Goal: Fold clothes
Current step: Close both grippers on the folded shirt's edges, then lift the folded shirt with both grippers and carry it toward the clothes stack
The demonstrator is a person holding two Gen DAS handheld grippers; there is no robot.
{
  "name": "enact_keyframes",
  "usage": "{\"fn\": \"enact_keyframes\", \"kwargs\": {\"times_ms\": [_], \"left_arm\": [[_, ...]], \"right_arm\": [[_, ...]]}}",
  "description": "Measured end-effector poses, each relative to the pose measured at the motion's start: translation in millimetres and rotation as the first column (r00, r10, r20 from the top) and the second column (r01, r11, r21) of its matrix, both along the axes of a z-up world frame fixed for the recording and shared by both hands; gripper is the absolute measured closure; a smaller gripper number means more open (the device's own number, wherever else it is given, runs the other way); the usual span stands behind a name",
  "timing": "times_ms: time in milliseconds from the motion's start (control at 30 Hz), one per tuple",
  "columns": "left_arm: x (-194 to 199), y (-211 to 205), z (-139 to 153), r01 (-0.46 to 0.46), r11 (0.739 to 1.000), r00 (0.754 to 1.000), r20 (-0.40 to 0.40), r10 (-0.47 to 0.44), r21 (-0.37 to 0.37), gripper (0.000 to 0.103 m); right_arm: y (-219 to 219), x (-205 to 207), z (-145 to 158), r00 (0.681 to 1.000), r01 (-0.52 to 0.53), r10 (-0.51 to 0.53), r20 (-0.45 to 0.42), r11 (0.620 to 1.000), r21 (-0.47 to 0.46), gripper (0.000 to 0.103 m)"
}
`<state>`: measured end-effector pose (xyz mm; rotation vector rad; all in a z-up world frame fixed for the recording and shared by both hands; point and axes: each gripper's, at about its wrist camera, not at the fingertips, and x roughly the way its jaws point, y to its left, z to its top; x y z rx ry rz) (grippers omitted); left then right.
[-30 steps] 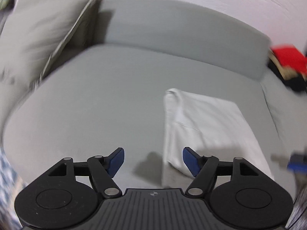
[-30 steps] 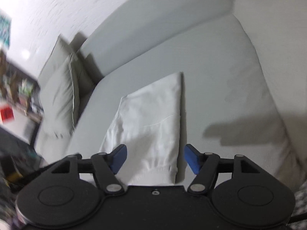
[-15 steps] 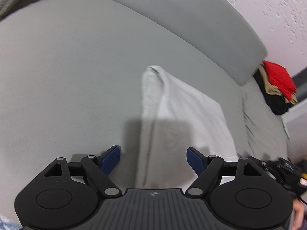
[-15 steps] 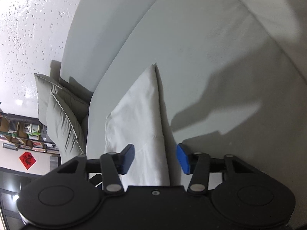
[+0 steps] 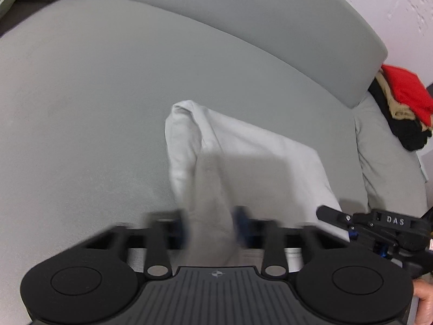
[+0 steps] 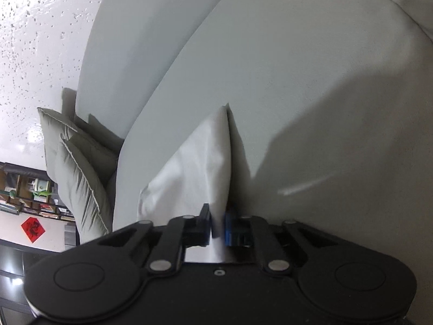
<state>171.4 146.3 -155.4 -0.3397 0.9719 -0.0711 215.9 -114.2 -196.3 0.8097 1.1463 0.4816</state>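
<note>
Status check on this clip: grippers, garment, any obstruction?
Left gripper closing on the white folded garment, blurred. Right gripper shut on its near edge. Garment lies on the grey sofa. Nothing in the way.

Grey sofa (image 5: pixel 108 94) under speckled white wall (image 6: pixel 40 40); cushions (image 6: pixel 75 168) at one end; bookshelves (image 6: pixel 24 195) beyond.

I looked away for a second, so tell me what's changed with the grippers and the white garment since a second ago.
Both grippers closed in on the near edge of the white garment: the left gripper and right gripper, open a second ago, now pinch the fabric. The garment stays folded on the grey sofa; the clothes pile is unmoved.
</note>
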Motion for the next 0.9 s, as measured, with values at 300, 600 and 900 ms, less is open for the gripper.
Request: {"fn": "enact_keyframes", "kwargs": {"times_ms": [300, 600, 900], "left_arm": [[-61, -64, 80, 0.045, 0.987, 0.955, 0.283, -0.086, 0.152, 0.092], [-132, -152, 161, 0.131, 0.964, 0.800, 0.550, -0.240, 0.230, 0.092], [-177, -265, 207, 0.328, 0.916, 0.600, 0.698, -0.391, 0.231, 0.092]], "right_arm": [[-6, -74, 113, 0.929, -0.002, 0.083, 0.360, 0.976, -0.220, 0.096], [-120, -187, 229, 0.719, 0.229, -0.061, 0.693, 0.961, -0.153, 0.097], [-245, -298, 286, 0.558, 0.479, -0.214, 0.802, 0.872, -0.100, 0.096]]}}
